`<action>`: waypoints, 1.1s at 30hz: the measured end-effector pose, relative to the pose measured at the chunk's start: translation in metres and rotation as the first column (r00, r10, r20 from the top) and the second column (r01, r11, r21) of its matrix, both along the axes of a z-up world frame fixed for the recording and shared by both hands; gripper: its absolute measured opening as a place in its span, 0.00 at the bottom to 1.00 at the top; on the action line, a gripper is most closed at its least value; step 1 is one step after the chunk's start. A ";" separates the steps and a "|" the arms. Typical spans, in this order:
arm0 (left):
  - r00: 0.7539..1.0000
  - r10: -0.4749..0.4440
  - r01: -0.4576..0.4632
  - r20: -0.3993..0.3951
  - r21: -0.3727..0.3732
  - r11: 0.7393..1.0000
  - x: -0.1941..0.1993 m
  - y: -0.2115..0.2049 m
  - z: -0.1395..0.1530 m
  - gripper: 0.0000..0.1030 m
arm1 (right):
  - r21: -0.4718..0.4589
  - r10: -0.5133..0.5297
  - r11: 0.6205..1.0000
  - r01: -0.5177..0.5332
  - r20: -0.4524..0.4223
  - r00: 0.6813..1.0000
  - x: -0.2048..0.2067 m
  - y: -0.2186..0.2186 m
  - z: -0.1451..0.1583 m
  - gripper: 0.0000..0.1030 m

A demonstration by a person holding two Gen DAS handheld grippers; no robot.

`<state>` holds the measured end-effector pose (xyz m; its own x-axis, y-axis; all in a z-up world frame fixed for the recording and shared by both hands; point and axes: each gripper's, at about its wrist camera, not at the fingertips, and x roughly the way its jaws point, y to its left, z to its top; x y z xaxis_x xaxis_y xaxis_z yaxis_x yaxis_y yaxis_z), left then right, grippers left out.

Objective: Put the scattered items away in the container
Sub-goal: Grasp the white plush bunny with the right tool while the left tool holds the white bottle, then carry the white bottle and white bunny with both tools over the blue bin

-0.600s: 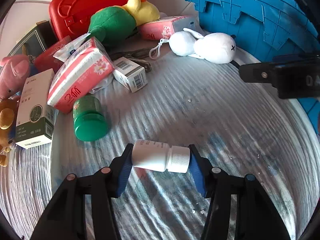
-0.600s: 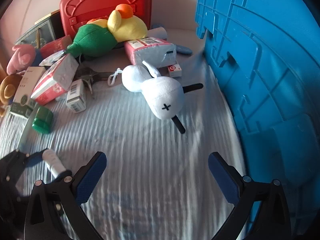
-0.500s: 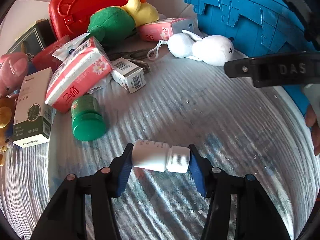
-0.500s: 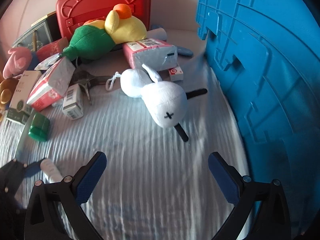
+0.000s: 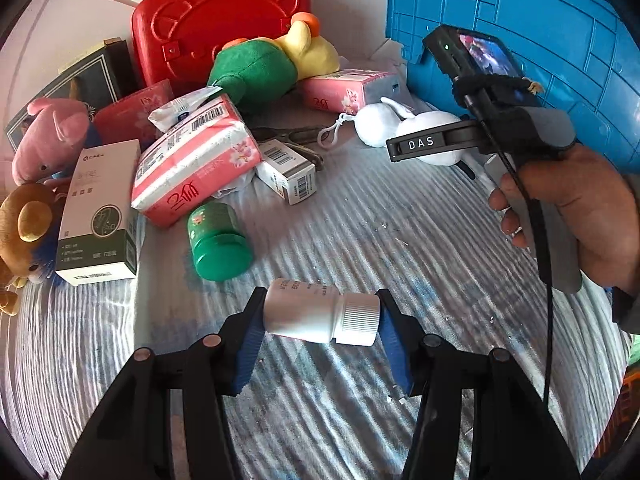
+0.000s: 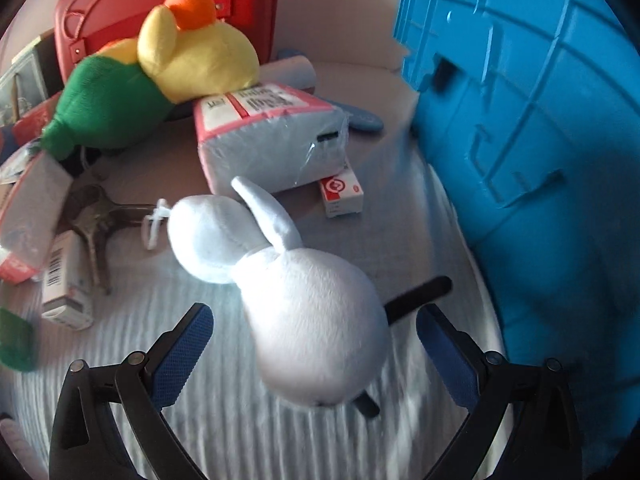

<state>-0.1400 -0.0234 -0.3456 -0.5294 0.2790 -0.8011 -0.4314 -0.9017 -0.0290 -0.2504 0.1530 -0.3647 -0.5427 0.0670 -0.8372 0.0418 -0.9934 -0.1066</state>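
Left gripper (image 5: 320,316) clamps a white bottle (image 5: 320,314) end to end; right gripper (image 6: 314,340) gapes around a white plush (image 6: 312,320). Beyond them, most clutter lies outside the blue container (image 6: 540,120).

the work surface (image 5: 420,248) is covered with a pale, ribbed cloth with a fine wavy weave; faint blue smudges and small white flecks lie scattered on it. in the right wrist view the same cloth (image 6: 240,420) reads bluish-white, its ridges running across the frame. behind the surface stands a plain, pale wall (image 5: 100,12) crossed by thin seam lines, and it shows again as an off-white band (image 6: 340,20) in the right wrist view. strong light falls from the upper side, leaving bright patches on the cloth. both views darken at their round edges.
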 end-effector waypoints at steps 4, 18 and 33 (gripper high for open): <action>1.000 0.006 -0.006 -0.006 -0.003 1.000 0.002 -0.004 0.004 0.51 | -0.031 0.022 0.999 -0.023 -0.014 1.000 -0.006 0.003 -0.008 0.96; 0.997 0.057 -0.057 -0.054 0.002 0.998 0.022 -0.018 0.029 0.51 | -0.096 0.121 0.988 -0.124 -0.035 0.992 0.022 -0.010 0.020 0.49; 0.985 0.123 -0.121 -0.121 0.020 0.992 0.049 -0.028 0.100 0.51 | -0.112 0.211 0.970 -0.217 -0.060 0.976 0.112 -0.027 0.097 0.49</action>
<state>-0.0907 -0.0515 -0.2453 -0.6534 0.2162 -0.7255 -0.3190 -0.9477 0.0049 -0.1382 0.1264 -0.2675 -0.5729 -0.1521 -0.8054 0.2522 -0.9677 0.0034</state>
